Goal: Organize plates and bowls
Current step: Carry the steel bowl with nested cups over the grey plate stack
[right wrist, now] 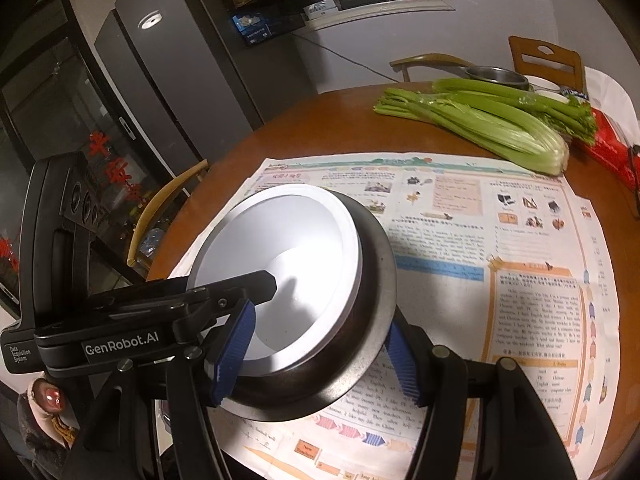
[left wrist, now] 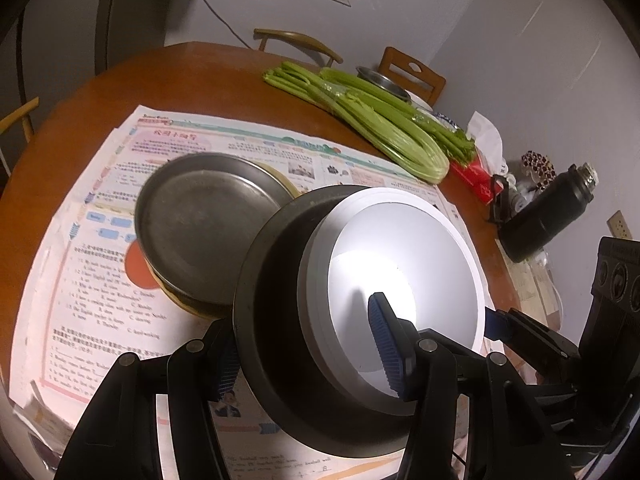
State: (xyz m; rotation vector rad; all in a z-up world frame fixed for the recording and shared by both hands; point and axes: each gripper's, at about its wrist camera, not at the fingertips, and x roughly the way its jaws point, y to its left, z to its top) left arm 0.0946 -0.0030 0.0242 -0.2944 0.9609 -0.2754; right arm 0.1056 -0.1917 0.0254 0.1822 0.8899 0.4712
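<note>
A metal plate (left wrist: pixel 200 224) stacked on the newspaper (right wrist: pixel 500 280) blocks the left; celery (right wrist: pixel 492 128), a black flask (left wrist: pixel 544 216) and a red box (left wrist: pixel 474 182) crowd the far edge, leaving open paper on the right.

White lettering reads "GenRobot.AI" on the side of the left gripper (right wrist: pixel 248 304) in the right wrist view, and "Data Acquisition System" stands in small print on its black handle end (right wrist: pixel 18 354). The newspaper (right wrist: pixel 520 280) carries English exercise text — "Monday" and "Wednesday" can be made out in the left wrist view — beside Chinese headings too small to read. Red characters on the glass door (right wrist: pixel 116 168) are illegible.
</note>
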